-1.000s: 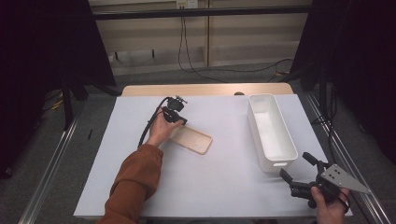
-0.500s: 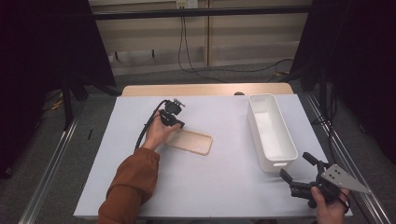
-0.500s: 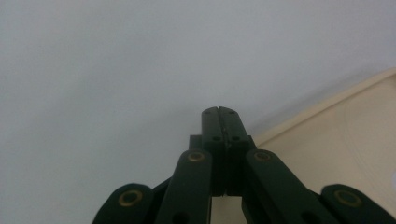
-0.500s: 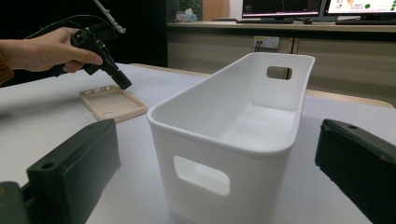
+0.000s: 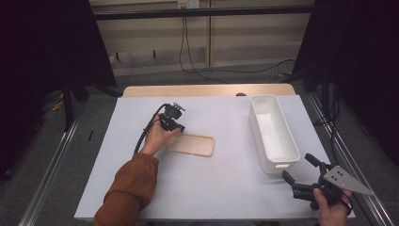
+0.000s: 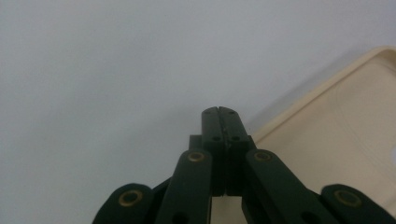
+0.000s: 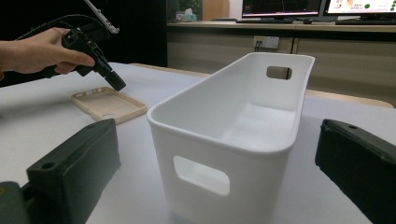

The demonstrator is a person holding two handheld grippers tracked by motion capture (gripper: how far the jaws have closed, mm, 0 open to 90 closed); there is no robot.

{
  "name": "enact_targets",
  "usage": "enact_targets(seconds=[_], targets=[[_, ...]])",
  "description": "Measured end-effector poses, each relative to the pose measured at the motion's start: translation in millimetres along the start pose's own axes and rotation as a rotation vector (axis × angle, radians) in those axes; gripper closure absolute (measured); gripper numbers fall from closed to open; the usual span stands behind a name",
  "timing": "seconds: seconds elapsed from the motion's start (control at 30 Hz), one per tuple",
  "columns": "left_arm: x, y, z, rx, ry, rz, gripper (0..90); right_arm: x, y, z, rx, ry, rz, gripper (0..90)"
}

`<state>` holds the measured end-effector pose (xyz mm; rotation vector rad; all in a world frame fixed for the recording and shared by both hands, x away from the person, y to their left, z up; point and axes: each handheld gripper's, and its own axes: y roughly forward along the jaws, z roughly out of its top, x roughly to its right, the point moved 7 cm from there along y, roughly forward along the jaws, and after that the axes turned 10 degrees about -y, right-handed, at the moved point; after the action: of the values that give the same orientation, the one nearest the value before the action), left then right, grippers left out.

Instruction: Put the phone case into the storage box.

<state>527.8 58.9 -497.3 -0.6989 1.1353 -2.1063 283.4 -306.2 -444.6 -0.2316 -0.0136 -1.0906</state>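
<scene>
A beige phone case (image 5: 190, 144) lies inside-up near the middle of the white table (image 5: 221, 188). A hand in a rust sleeve holds my left gripper (image 5: 181, 128) tilted down, its tip at the case's upper left edge. In the left gripper view the left gripper (image 6: 219, 112) has its jaws pressed together with nothing between them, over bare table just beside the case's rim (image 6: 345, 135). My right gripper (image 5: 296, 166) rests near the front right corner, jaws wide open and empty, aimed at the white bin (image 5: 273, 132). The right gripper view shows the bin (image 7: 243, 121) close ahead and the case (image 7: 109, 105) beyond.
The long white bin with handle cut-outs stands empty at the table's right side. A black cable (image 5: 143, 136) trails from the left gripper along the hand. A wooden board (image 5: 207, 90) borders the table's far edge.
The case has turned a little and lies more level across the table. The left hand and its gripper have shifted slightly. The right gripper has kept still.
</scene>
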Motion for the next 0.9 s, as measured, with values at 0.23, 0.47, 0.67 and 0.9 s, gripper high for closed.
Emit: enact_targets(seconds=[0.23, 0.47, 0.67, 0.9], targets=[[1.9, -2.3, -4.9, 0.016, -0.005, 0.001, 90.0, -0.2, 0.4, -0.2, -0.003, -0.003, 0.002, 0.0], [4.2, -4.1, -8.8, 0.02, -0.002, -0.004, 90.0, -0.3, 0.4, -0.1, -0.002, -0.004, 0.002, 0.0], [6.9, -5.7, -12.1, 0.015, 0.013, -0.004, 90.0, -0.2, 0.6, -0.2, -0.002, -0.003, 0.001, 0.0], [9.6, -7.8, -16.5, 0.017, 0.017, -0.012, 90.0, -0.4, 0.7, 0.0, -0.001, -0.004, 0.002, 0.0]])
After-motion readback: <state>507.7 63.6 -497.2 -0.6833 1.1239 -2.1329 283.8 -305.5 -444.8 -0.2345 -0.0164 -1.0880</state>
